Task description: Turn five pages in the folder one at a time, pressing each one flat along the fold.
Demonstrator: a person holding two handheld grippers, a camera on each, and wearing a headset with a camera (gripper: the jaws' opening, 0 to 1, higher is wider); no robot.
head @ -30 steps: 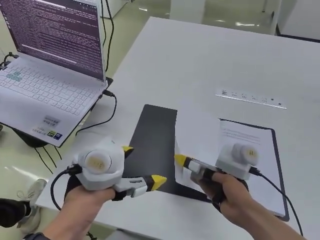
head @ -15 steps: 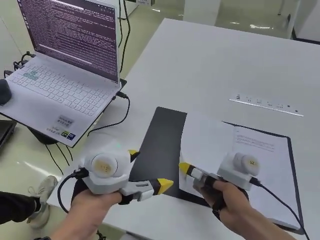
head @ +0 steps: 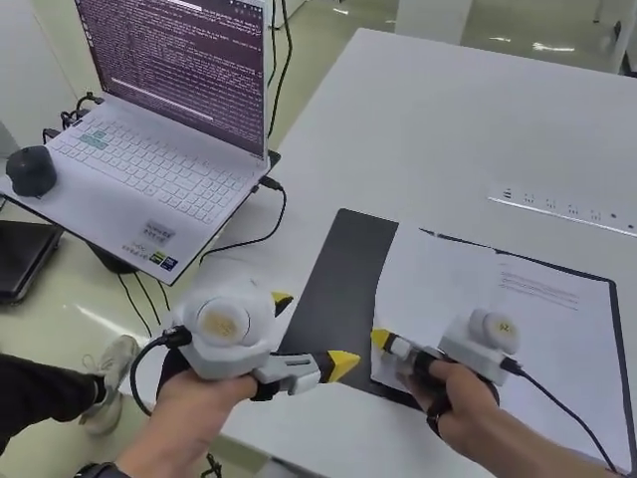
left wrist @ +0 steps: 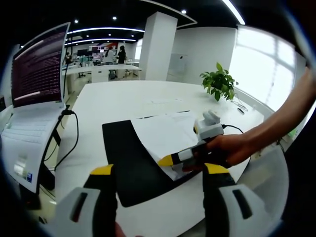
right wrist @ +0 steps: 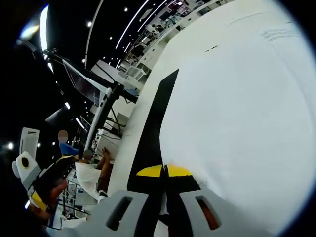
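Folder (head: 333, 289) lies open on the white table (head: 448, 119), black cover to the left, printed sheets to the right. My right gripper (head: 378, 341) is pinched tight on the near left corner of the top page (head: 438, 289), which bows over the cover. My left gripper (head: 313, 331) hangs beside the folder's near left corner, jaws wide, empty. Laptop (head: 149, 149) sits off left.

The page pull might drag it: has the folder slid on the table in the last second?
No. The folder lies just as far from the white strip on the table as before; the whole head view shifted because the camera moved.
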